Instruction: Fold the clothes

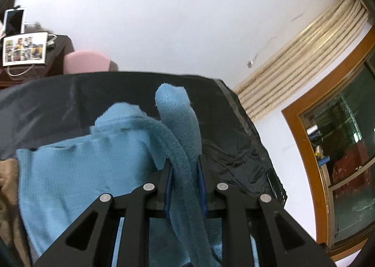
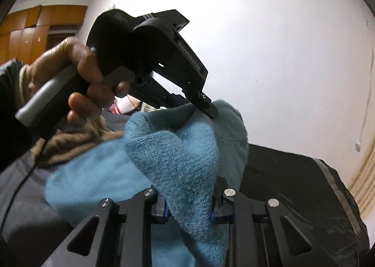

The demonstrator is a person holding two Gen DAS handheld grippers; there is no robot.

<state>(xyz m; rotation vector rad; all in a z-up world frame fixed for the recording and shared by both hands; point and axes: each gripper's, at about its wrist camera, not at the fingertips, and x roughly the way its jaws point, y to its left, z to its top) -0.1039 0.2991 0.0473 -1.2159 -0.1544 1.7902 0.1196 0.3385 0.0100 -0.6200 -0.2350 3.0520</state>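
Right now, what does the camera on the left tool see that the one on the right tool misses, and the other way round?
Only the left wrist view shows the wooden-framed window, the cream curtain, a photo print on a dark table and a pink cushion.

Only the right wrist view shows the person's hand holding the left tool from outside, plus orange wooden cabinets.

Both show the blue knitted garment pinched in their own tool, right tool included, a brown garment, the dark cloth-covered surface and the white wall.
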